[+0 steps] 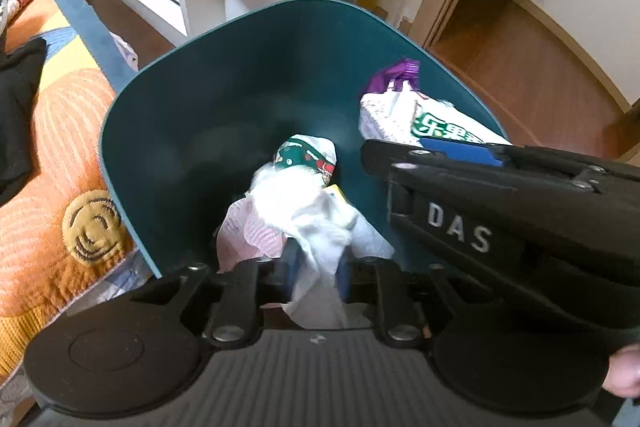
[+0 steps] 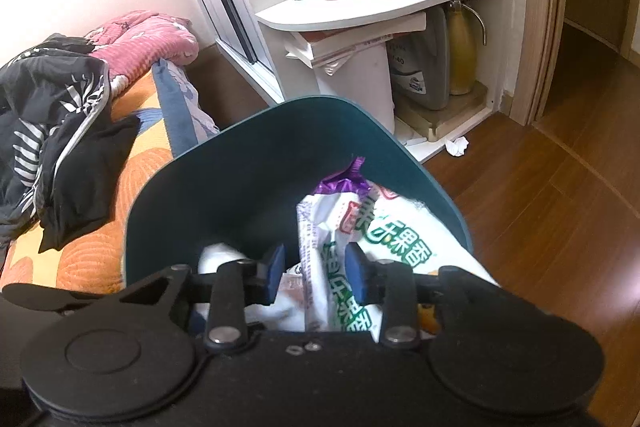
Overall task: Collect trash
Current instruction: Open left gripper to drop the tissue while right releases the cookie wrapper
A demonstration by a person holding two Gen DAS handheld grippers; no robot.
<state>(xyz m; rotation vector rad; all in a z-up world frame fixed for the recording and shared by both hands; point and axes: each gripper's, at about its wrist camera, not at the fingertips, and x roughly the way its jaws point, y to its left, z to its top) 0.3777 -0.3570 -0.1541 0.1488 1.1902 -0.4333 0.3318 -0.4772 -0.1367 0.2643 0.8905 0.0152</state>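
A dark teal bin (image 1: 200, 107) stands between the bed and the shelf. In the left wrist view my left gripper (image 1: 318, 271) reaches down into it. A crumpled white tissue (image 1: 316, 227) lies loosely between its blue pads, over a green-and-red wrapper (image 1: 308, 155) deeper in the bin. My right gripper (image 2: 316, 273) is over the right half of the bin (image 2: 240, 167). Its pads stand apart around a white snack bag (image 2: 384, 227) with green lettering and a purple top, with a gap on the left side. That bag (image 1: 400, 115) leans on the bin's right wall.
A small crumpled tissue (image 2: 457, 146) lies on the wooden floor (image 2: 540, 207) by the foot of the white shelf (image 2: 380, 7). The bed with an orange blanket (image 1: 60, 147) and dark clothes (image 2: 60, 107) borders the bin on the left. A doorway opens at the right.
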